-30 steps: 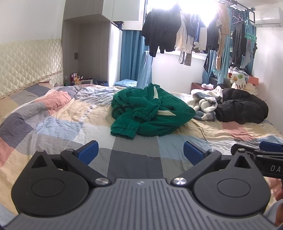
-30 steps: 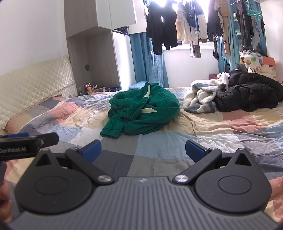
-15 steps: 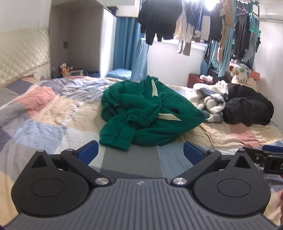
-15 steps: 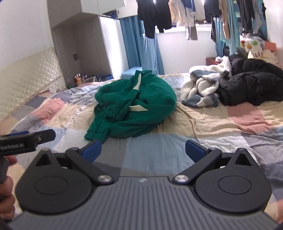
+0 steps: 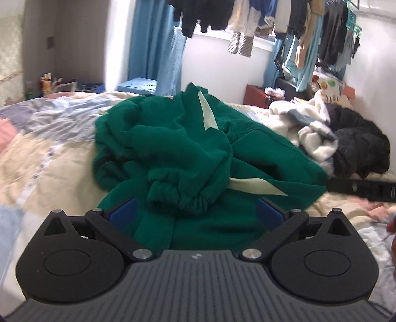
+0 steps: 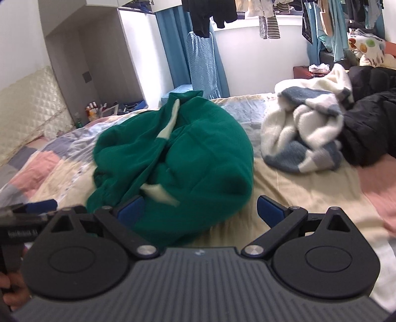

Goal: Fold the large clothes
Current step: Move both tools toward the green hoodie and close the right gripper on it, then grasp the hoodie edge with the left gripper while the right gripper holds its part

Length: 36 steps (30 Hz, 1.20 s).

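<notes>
A crumpled green sweatshirt (image 5: 188, 158) with pale stripes lies in a heap on the patchwork bed; it also shows in the right wrist view (image 6: 188, 158). My left gripper (image 5: 196, 215) is open, its blue pads just over the near edge of the heap by a ribbed cuff (image 5: 178, 195). My right gripper (image 6: 200, 210) is open at the heap's near right edge. Neither holds anything. The right gripper's side (image 5: 358, 188) shows at the right of the left wrist view, and the left gripper's side (image 6: 24, 220) at the left of the right wrist view.
A white and blue fleece (image 6: 304, 138) and a black jacket (image 6: 371, 123) lie on the bed (image 6: 309, 195) to the right. Clothes hang at the window (image 5: 237, 22). A padded headboard (image 6: 29, 106) and a cabinet (image 6: 99, 62) stand at the left.
Both grippers have moved forward over the bed toward the green sweatshirt, which now fills the middle of both views. Both stay open.
</notes>
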Motion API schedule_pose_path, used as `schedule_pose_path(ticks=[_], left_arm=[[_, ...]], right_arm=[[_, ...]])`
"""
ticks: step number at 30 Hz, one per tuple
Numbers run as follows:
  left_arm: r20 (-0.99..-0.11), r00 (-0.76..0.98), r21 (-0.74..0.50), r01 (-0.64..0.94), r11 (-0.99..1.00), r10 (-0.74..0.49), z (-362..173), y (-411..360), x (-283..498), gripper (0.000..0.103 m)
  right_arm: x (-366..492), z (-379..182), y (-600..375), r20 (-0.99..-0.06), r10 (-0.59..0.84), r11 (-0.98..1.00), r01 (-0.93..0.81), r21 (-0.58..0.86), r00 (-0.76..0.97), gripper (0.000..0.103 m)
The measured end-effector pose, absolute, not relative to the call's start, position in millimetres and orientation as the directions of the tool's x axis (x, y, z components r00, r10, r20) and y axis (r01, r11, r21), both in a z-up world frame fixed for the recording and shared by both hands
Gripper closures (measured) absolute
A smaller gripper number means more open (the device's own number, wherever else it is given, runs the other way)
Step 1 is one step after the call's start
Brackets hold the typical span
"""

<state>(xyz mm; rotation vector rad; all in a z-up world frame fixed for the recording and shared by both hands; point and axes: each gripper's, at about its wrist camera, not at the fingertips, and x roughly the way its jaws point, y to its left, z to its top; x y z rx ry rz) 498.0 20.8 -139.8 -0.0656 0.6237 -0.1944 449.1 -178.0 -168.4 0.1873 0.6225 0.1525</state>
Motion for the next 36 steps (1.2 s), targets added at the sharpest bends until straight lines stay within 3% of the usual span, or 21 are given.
schedule_pose_path(ticks=[2,9,16,17,18,21,23,24,25,27,36], left_arm=[[-0.577,0.788,-0.114,0.183,0.977,-0.215,-154,19,524,0.001],[-0.581,0.780,-0.098,0.219,0.971,-0.234,-183,5,577,0.001],[-0.609,0.784,0.048,0.188,0.981,-0.120,-199,-24,606,0.003],[-0.609,0.786,0.059,0.180,0.982,-0.107,-200,-25,607,0.007],[-0.610,0.788,0.069,0.164,0.984,-0.088,-200,-25,607,0.010],[-0.610,0.791,0.079,0.114,0.990,-0.042,-197,-22,609,0.032],[-0.614,0.789,0.050,0.069,0.996,-0.024,-191,-13,609,0.055],[-0.615,0.788,0.026,0.046,0.999,-0.021,-187,-7,608,0.060],[-0.613,0.790,-0.001,0.024,1.000,-0.020,-182,-2,606,0.073],[-0.592,0.806,-0.027,-0.034,0.999,0.012,-169,8,600,0.085],[-0.422,0.879,-0.110,-0.292,0.950,0.222,-99,70,526,0.091]], right_arm=[[472,-176,-178,-0.565,0.196,0.973,-0.087,0.213,0.801,0.009],[525,-200,-167,-0.616,0.154,0.985,-0.067,0.161,0.773,0.009],[550,-225,-166,-0.692,0.119,0.989,-0.022,0.147,0.712,0.009],[552,-227,-170,-0.696,0.132,0.984,-0.006,0.180,0.705,0.010],[553,-228,-173,-0.699,0.147,0.977,0.006,0.211,0.700,0.027],[552,-224,-179,-0.709,0.147,0.970,0.040,0.241,0.690,0.059],[549,-216,-182,-0.693,0.148,0.964,0.052,0.260,0.706,0.075],[546,-211,-182,-0.686,0.133,0.967,0.059,0.249,0.715,0.082],[542,-207,-183,-0.677,0.119,0.969,0.063,0.238,0.726,0.083],[535,-197,-187,-0.651,0.115,0.967,0.064,0.245,0.750,0.087],[486,-142,-204,-0.544,0.095,0.973,0.038,0.228,0.834,0.090]])
